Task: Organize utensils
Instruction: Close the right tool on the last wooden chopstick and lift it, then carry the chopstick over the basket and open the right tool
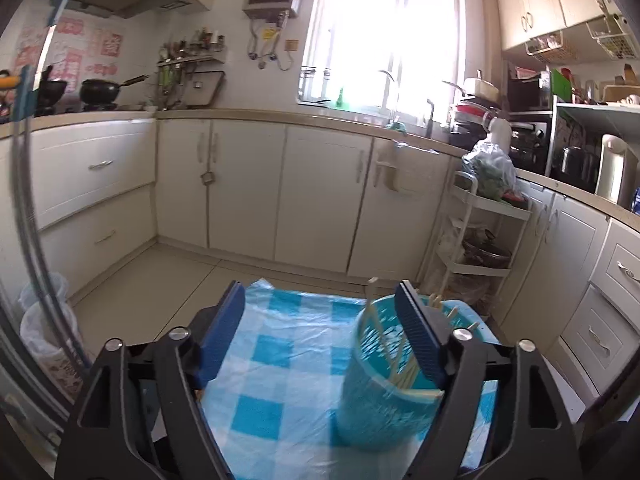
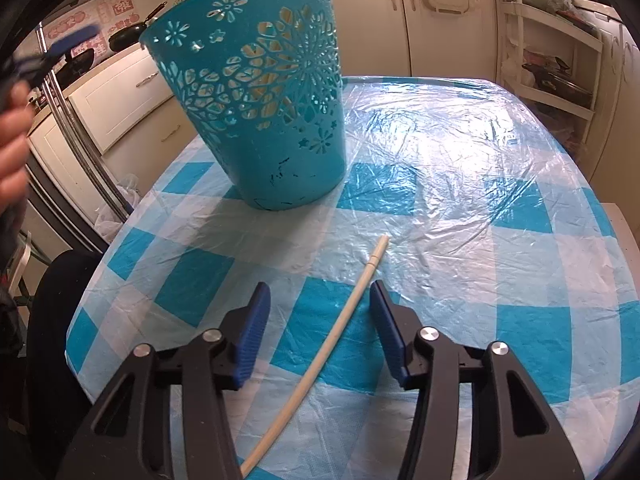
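A teal cut-out plastic basket (image 2: 272, 96) stands on the blue-and-white checked tablecloth (image 2: 460, 184); in the left wrist view the basket (image 1: 380, 380) holds several pale chopsticks (image 1: 400, 364). One pale chopstick (image 2: 332, 336) lies loose on the cloth, running between the fingers of my right gripper (image 2: 318, 306), which is open and just above it. My left gripper (image 1: 322, 300) is open and empty, raised above the table, its right finger in front of the basket's rim.
White kitchen cabinets (image 1: 248, 188) line the far walls under a bright window (image 1: 384, 32). A white tiered cart (image 1: 476, 240) stands beyond the table's right corner. A bagged bin (image 1: 44, 336) sits on the floor at left. A person's hand (image 2: 12, 148) shows at left.
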A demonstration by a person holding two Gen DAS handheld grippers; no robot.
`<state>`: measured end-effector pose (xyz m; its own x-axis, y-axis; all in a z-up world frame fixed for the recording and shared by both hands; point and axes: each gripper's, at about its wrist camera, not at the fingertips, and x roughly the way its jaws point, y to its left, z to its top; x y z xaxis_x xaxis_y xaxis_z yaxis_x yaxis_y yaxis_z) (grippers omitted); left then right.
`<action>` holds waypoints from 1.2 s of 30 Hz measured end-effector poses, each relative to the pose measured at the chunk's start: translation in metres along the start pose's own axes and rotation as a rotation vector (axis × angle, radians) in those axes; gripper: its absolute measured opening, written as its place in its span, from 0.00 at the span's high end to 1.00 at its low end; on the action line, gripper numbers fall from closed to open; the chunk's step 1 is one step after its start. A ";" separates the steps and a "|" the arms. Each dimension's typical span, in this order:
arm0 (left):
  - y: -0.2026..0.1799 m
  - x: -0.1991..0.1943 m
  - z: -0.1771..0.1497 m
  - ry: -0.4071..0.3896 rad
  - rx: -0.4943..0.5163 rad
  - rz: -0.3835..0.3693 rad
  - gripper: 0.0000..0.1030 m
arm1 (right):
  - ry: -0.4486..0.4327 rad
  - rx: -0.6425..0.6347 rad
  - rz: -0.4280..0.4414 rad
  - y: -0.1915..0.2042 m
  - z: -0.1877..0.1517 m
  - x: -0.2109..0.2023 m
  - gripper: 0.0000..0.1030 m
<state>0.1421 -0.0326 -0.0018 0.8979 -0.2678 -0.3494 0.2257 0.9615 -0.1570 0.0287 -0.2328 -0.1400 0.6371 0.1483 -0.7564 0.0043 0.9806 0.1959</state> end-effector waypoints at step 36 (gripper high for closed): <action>0.025 0.035 -0.115 0.294 0.105 0.026 0.17 | -0.269 0.109 0.258 -0.009 0.046 -0.095 0.95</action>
<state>0.1359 -0.0254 -0.1247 0.7592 -0.2352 -0.6069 0.2559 0.9652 -0.0540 0.0033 -0.2614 -0.0411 0.8075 0.3350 -0.4855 -0.1099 0.8941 0.4342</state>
